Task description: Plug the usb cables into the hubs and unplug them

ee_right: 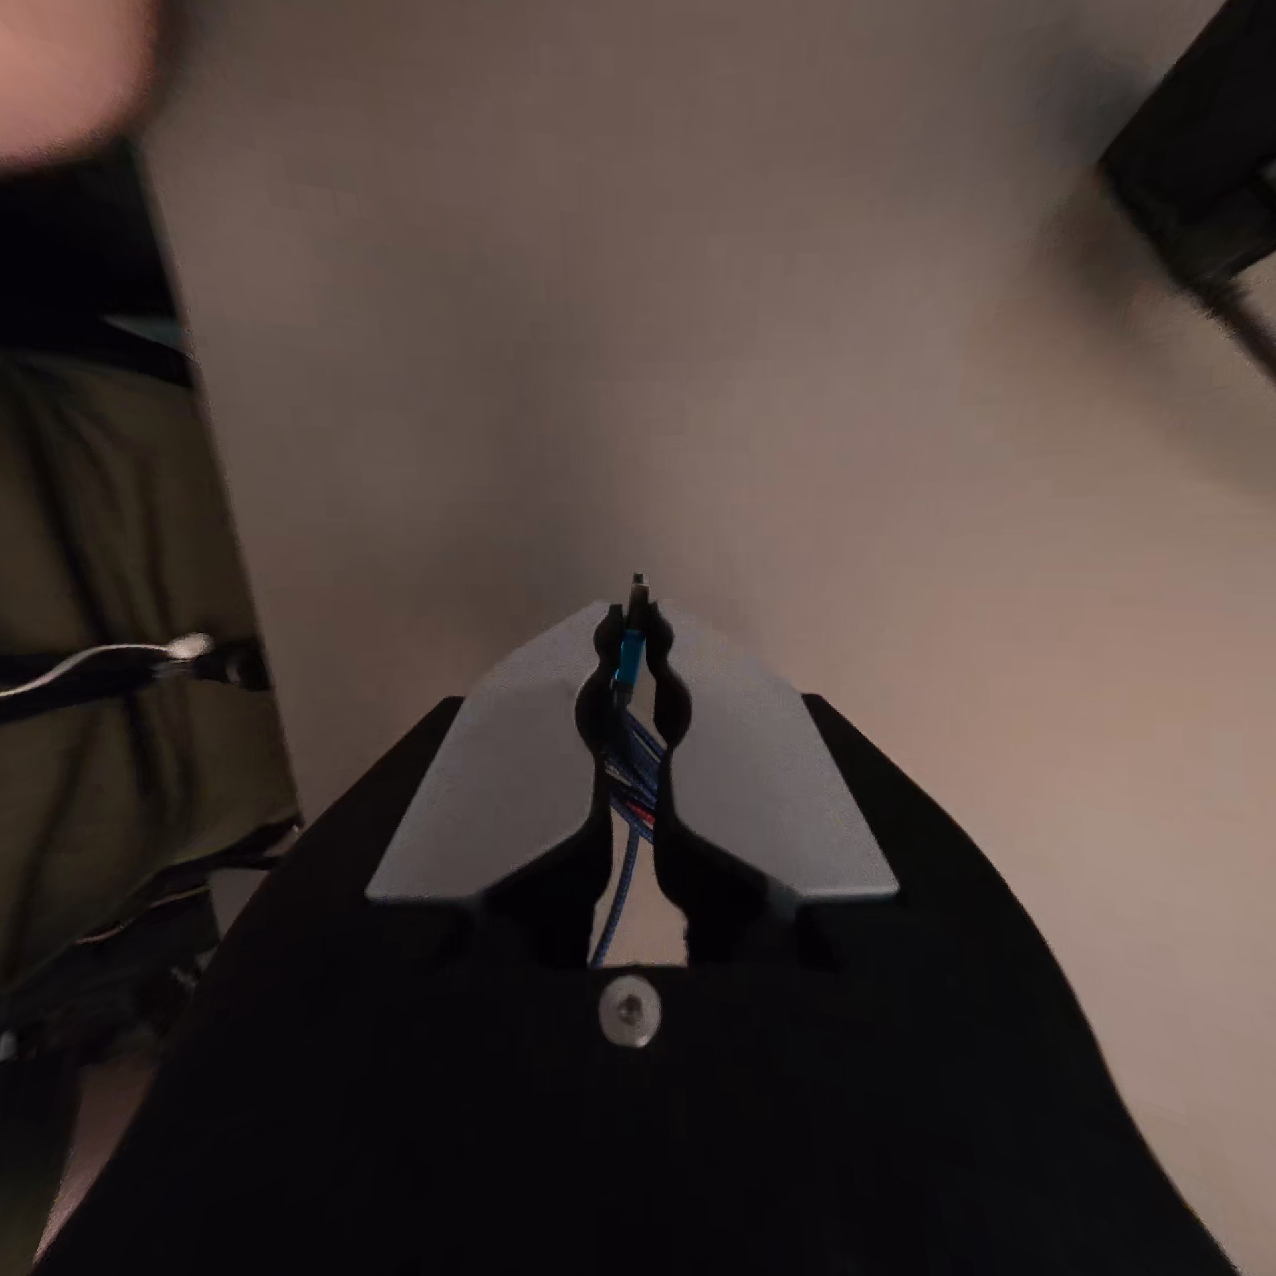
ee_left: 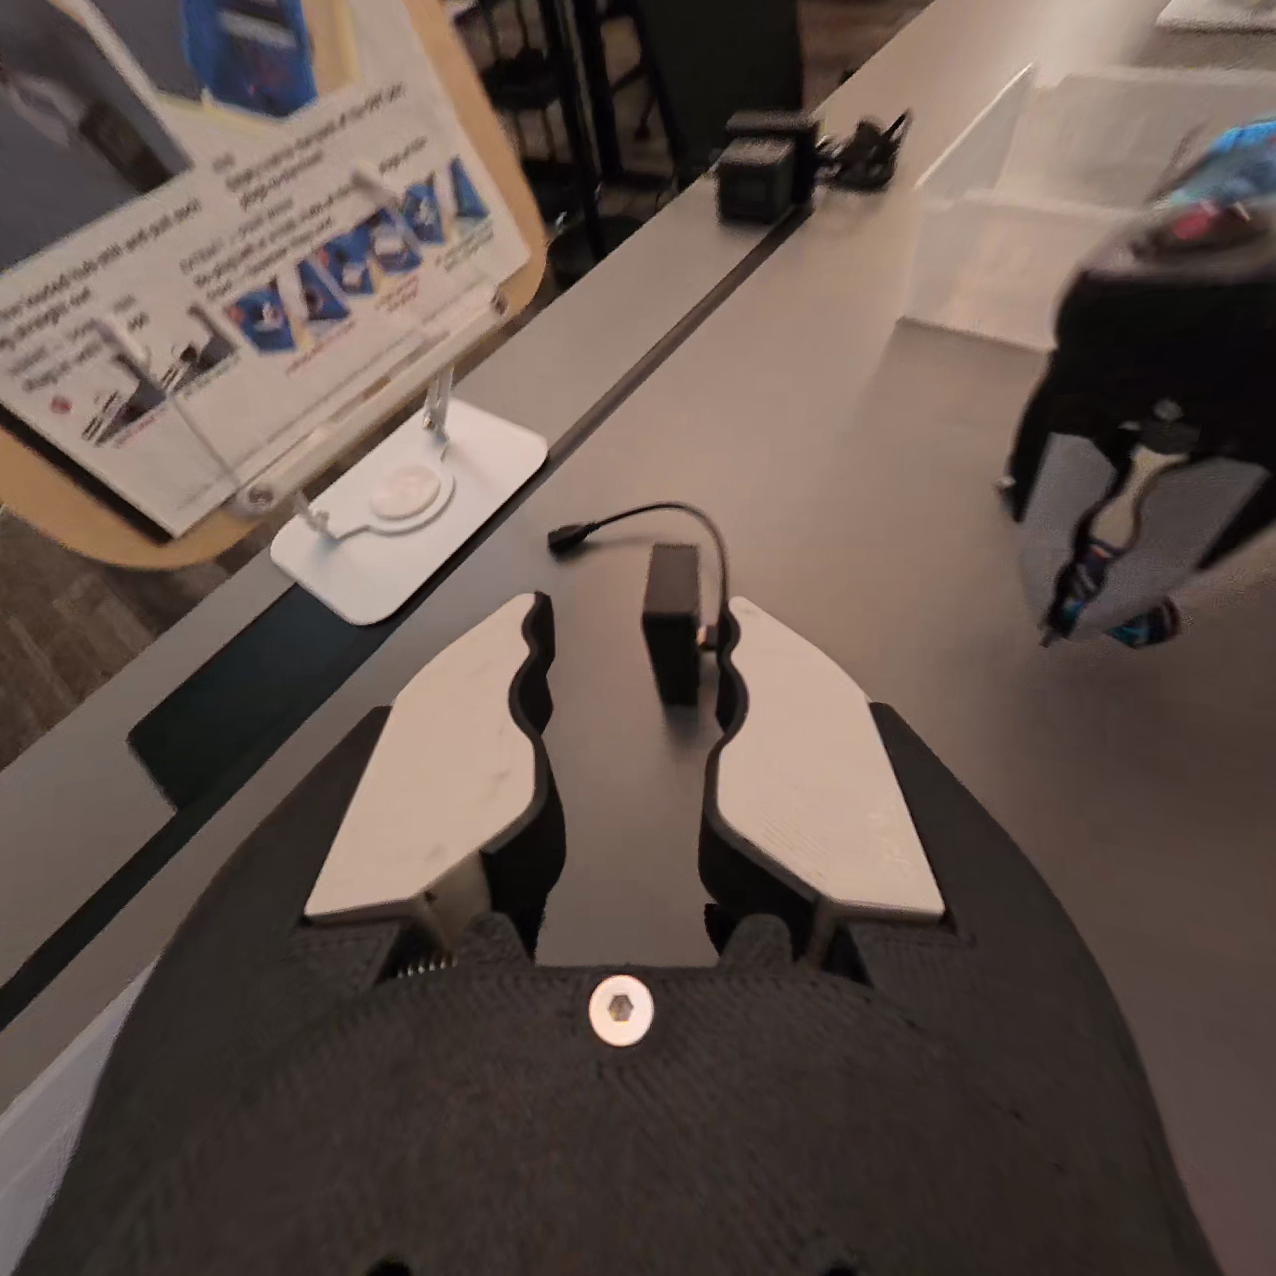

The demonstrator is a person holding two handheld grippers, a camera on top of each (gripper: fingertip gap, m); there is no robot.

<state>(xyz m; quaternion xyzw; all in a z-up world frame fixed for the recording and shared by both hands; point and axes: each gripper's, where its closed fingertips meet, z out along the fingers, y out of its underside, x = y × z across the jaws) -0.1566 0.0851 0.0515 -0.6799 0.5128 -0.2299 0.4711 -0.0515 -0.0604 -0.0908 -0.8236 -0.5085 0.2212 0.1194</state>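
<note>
Left of the left gripper's (ee_left: 635, 614) jaws, an instruction sheet (ee_left: 255, 276) is held on a white stand (ee_left: 414, 525) at the far edge of the grey table (ee_left: 863, 552). The jaws are seen spread apart with nothing between the pads; the dark mat (ee_left: 621, 794) shows through the gap. Just ahead of the tips, nearer the right finger (ee_left: 794, 746), a small black hub (ee_left: 671, 639) is laid on the mat, with its short black lead (ee_left: 656, 521) curved away past the tips toward the left. A small orange-tipped part is glimpsed between hub and right finger, too small to identify. Further right, well apart from the jaws, the right gripper (ee_left: 1077, 607) is seen blurred above the table, a blue cable held at its tip. A black box (ee_left: 759, 169) is placed far beyond.

In the right wrist view, a person's olive clothing (ee_right: 117, 587) is seen left of the jaws. The right gripper's (ee_right: 636, 611) jaws are clamped on the blue USB cable's (ee_right: 632, 663) plug, whose metal end pokes out past the tips; the braided cord runs back between the fingers. To the upper right, a dark blurred object (ee_right: 1201, 186) is visible.
</note>
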